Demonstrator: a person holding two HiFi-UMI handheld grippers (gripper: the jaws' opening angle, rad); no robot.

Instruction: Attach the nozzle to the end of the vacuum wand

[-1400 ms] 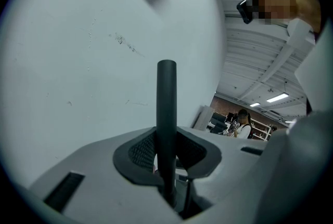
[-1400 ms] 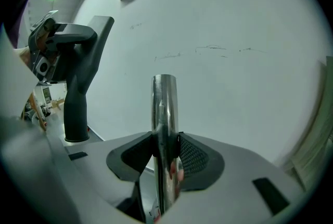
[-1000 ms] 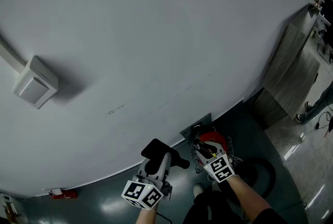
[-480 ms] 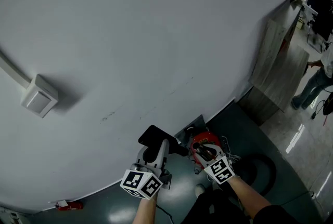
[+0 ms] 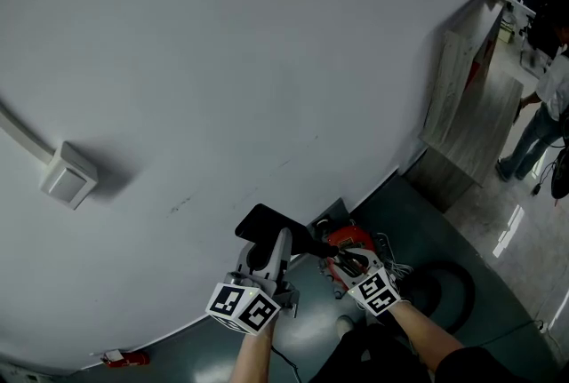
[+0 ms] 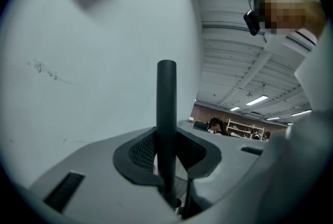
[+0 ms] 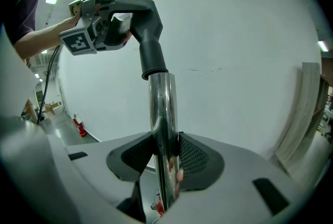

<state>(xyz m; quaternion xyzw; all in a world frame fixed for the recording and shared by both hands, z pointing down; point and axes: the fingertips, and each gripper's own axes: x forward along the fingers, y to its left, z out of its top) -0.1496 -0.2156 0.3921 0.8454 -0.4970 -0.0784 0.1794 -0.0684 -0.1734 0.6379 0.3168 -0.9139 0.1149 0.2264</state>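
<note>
Both grippers are up in front of the big white wall (image 5: 222, 61), low in the head view and just beside each other. The left gripper (image 6: 167, 158) has its jaws pinched on the black nozzle (image 7: 146, 20); in its own view the nozzle's dark tube stands straight up between the two pads, which press on it from either side. The right gripper (image 7: 165, 158) has its jaws clamped on the vacuum wand (image 7: 162, 108), a shiny chrome tube that rises from between the pads through the middle of the frame.

In the right gripper view the nozzle sits at the top end of the wand. Its black collar meets the chrome just above centre, and the nozzle bends away toward the upper left, where the left gripper holds it. How far the collar is seated over the tube I cannot tell.

Beneath the right gripper in the head view stands the red vacuum body (image 5: 348, 241) on the dark floor (image 5: 418, 217), with a black hose (image 5: 452, 285) looped to its right. A small junction box (image 5: 69, 175) is fixed to the wall at mid left, and a fire extinguisher (image 5: 124, 359) lies at the wall's foot in the lower left corner. A wooden cabinet (image 5: 462, 106) stands against the wall at the upper right, and a person (image 5: 544, 110) is by the right edge.
</note>
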